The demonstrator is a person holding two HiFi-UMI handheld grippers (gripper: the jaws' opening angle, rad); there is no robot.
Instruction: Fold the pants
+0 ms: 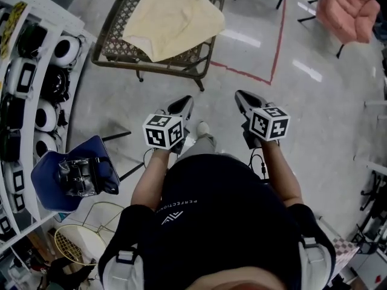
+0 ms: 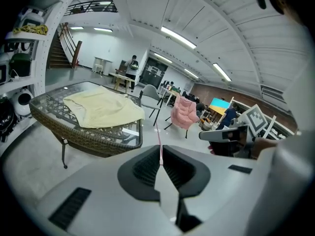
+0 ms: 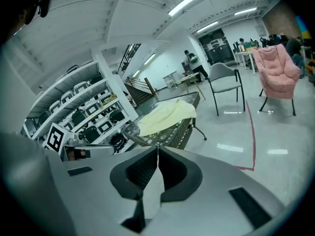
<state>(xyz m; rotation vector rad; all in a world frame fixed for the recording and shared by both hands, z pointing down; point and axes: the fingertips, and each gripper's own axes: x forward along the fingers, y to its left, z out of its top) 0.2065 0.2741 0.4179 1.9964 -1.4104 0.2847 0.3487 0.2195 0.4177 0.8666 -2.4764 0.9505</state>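
Pants [image 1: 175,20] on table [image 1: 104,44] — well beyond both jaws

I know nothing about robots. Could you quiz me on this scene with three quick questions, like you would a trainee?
1. True or false: the pale yellow pants lie on the wicker table.
2. Pick one: the left gripper and right gripper are A) both shut and empty, B) both wide open, C) both clamped on the pants.
3. Fill in: the armchair beyond the table is ____ in colour.
Key: 1 true; 2 A; 3 pink.
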